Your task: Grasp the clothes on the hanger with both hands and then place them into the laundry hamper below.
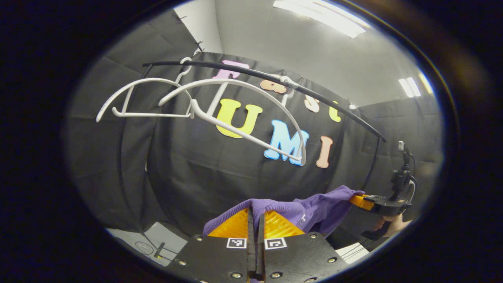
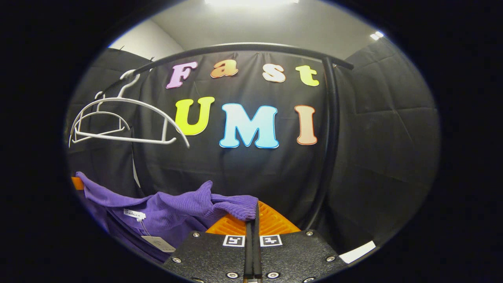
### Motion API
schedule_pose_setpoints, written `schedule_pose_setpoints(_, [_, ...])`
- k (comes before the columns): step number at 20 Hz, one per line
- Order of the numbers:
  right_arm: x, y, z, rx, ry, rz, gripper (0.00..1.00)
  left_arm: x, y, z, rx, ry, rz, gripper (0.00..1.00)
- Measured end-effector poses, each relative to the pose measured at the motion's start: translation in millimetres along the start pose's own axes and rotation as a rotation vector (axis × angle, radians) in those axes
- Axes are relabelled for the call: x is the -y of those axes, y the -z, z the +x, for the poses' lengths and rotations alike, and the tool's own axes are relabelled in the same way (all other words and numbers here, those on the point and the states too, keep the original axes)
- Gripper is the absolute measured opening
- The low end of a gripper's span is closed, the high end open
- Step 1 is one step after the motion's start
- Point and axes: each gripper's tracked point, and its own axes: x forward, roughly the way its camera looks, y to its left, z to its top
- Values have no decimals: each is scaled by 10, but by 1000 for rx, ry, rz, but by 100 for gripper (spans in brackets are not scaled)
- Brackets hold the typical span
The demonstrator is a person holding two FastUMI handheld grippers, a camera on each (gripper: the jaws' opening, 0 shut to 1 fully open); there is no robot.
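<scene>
A purple knit garment point(image 1: 310, 208) stretches between my two grippers, off the hangers and well below the rail. My left gripper point(image 1: 255, 214) is shut on one end of it, the fabric bunched over its fingertips. Farther right in the left gripper view, my right gripper point(image 1: 359, 199) holds the other end, with a hand point(image 1: 393, 226) below it. In the right gripper view, the right gripper point(image 2: 253, 214) is shut on the purple garment point(image 2: 177, 208), which runs off to the left with its neck label showing. Two bare white hangers point(image 1: 212, 110) point(image 2: 125, 122) hang from the black rail point(image 1: 314, 96).
The black rail point(image 2: 251, 47) bends down into an upright post point(image 2: 332, 133) at the right in the right gripper view. A light floor patch with a small fitting point(image 1: 157, 245) lies low on the left in the left gripper view.
</scene>
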Motion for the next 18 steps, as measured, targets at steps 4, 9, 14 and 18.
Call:
schedule_pose_setpoints(4, [-248,148,-685,-36,13,-20,0,-135,239,-451,-43,58,39,1])
schedule_pose_setpoints(9, [-551,407,-1282,-93,-20,-2,0,-279,429,-868,-94,53,14,2])
schedule_pose_setpoints(14, [-772,942,-1637,-210,-109,45,0,-440,823,-1149,-170,-21,71,1])
schedule_pose_setpoints(18, [-900,1269,-1830,-286,-194,71,0,-548,1214,-1219,-246,-104,49,2])
